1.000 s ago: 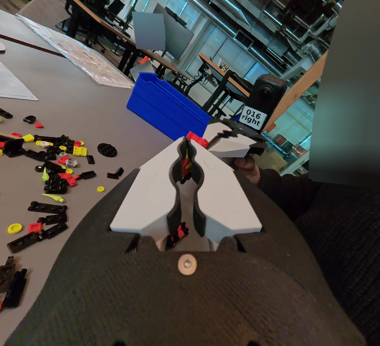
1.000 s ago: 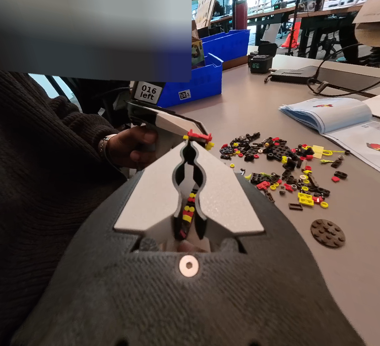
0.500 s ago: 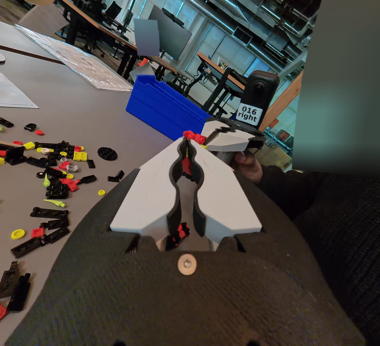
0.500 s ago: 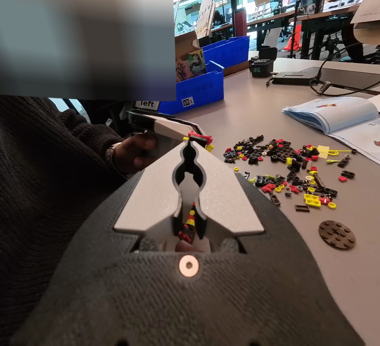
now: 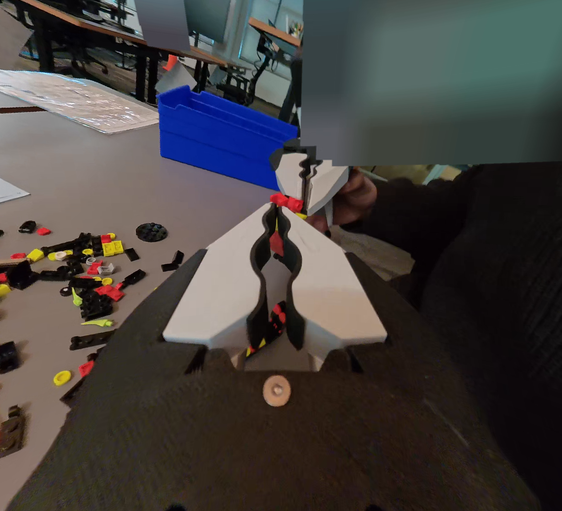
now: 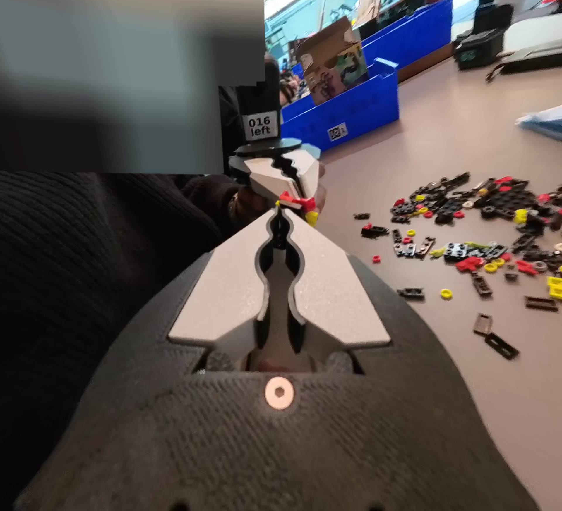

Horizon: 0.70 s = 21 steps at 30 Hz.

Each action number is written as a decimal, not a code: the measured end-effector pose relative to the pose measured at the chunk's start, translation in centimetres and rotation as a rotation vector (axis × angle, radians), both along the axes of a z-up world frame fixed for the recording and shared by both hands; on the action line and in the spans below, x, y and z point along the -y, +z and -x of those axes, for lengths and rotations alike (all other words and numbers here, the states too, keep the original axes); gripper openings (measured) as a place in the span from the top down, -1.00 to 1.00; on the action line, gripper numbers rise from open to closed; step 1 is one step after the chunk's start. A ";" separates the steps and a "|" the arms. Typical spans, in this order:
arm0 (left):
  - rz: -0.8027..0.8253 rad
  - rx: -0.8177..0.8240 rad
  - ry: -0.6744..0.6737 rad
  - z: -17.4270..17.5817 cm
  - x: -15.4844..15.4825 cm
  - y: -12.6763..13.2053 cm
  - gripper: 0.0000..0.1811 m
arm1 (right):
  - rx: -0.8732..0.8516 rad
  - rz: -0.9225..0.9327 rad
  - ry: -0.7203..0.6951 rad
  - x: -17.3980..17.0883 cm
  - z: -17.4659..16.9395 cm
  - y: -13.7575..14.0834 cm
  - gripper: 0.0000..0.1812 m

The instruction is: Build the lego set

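Observation:
A small red, yellow and black lego assembly [image 5: 286,202] is held in the air between both grippers. My left gripper [image 5: 276,209] is shut on it; parts of it show in the gap between the fingers. My right gripper [image 5: 300,203] comes in from above with its tips on the red end. In the right wrist view my right gripper [image 6: 278,214] is shut, with a thin black part in its tip gap, and meets the assembly [image 6: 296,203] at the tips of my left gripper [image 6: 304,200]. Loose lego pieces [image 5: 91,268] lie on the grey table [image 5: 91,180].
A blue bin [image 5: 219,137] stands behind the grippers; in the right wrist view a blue bin [image 6: 349,110] holds a cardboard box [image 6: 331,68]. A black round plate [image 5: 151,232] lies by the pile [image 6: 486,223]. A booklet [image 6: 544,125] lies far right. A dark-sleeved arm is close by. Only a small space, under 4 cm, lies between the two pairs of fingers. The black round plate [image 5: 151,232] is about equally far from each gripper, around 20 cm.
Both grippers have turned while staying together on the assembly. The right gripper now stands above the left one's tips, pointing down. The coloured strip seen low in the right gripper's gap is gone.

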State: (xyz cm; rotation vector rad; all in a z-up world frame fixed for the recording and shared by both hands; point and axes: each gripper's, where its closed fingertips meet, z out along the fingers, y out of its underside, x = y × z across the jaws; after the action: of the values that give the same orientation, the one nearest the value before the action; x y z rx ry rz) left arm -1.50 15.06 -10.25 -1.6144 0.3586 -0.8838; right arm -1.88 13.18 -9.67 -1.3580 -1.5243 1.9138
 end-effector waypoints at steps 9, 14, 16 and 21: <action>-0.009 -0.227 -0.111 -1.4 1.1 -2.6 1.00 | 0.129 -0.024 0.111 0.3 -1.2 -2.6 1.00; 0.041 -0.279 -0.106 -1.5 0.8 -4.2 1.00 | 0.186 -0.078 0.113 0.0 -1.5 -4.3 1.00; 0.073 -0.268 -0.090 -1.4 0.4 -4.6 1.00 | 0.202 -0.073 0.108 -0.2 -1.4 -4.8 1.00; 0.140 -0.222 -0.034 -0.9 -0.6 -5.3 1.00 | 0.224 -0.064 0.070 -0.5 -0.9 -5.5 1.00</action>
State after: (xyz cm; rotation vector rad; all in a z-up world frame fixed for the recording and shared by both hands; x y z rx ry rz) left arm -0.61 15.65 -15.52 -1.8476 0.4890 -0.7707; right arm -0.99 13.67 -15.14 -1.5526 -1.7428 1.7850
